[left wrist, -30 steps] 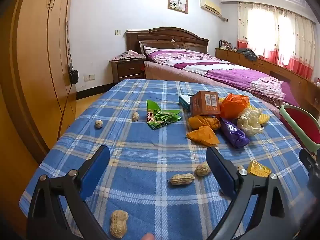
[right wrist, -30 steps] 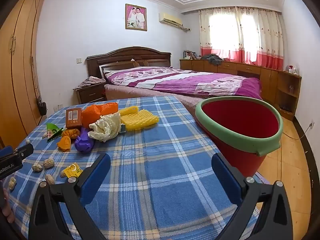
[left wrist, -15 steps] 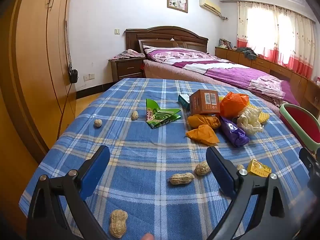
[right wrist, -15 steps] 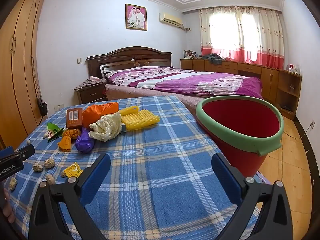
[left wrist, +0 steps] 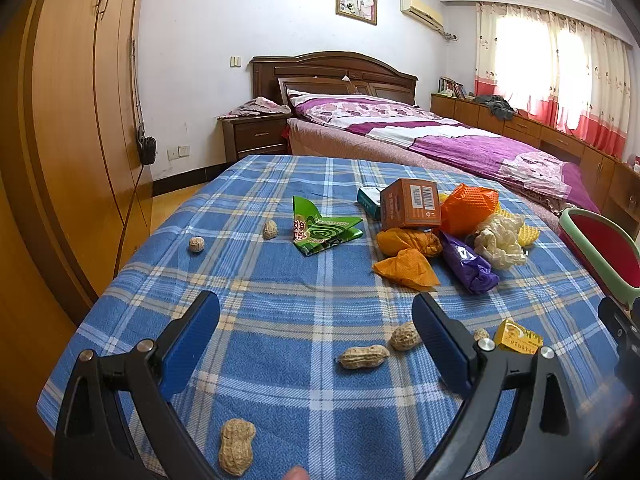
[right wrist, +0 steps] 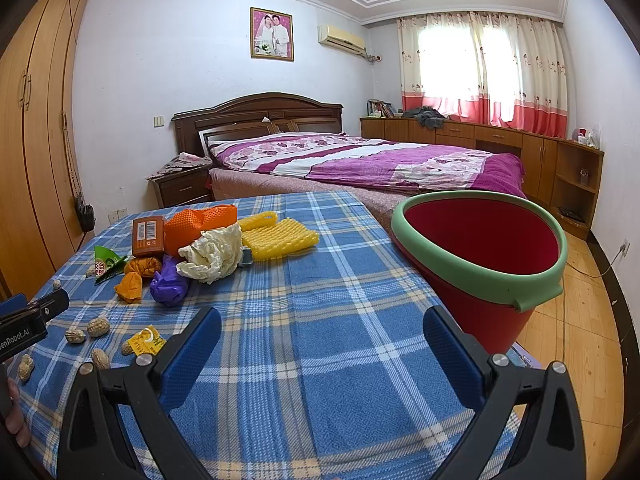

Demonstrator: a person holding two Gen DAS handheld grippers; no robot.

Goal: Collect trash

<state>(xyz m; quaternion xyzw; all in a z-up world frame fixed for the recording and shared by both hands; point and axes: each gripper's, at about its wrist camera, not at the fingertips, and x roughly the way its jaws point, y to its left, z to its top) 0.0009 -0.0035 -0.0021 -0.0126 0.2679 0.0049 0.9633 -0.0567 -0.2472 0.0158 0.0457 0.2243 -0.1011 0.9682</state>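
left claw (left wrist: 316, 320): level above surface (left wrist: 280, 280), spread wide, empty (peanut (left wrist: 363, 357) between tips) | right claw (right wrist: 322, 334): level, spread, empty, bucket (right wrist: 480, 256) ahead-right

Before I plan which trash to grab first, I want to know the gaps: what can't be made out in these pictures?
- Bucket: its bottom, hidden by its own wall in the right wrist view; cut off by the edge in the left wrist view.
- Teal box: mostly hidden behind the brown box, left wrist view.
- Yellow packet: print too small to read.
- Small peanut: partly behind the left gripper finger.
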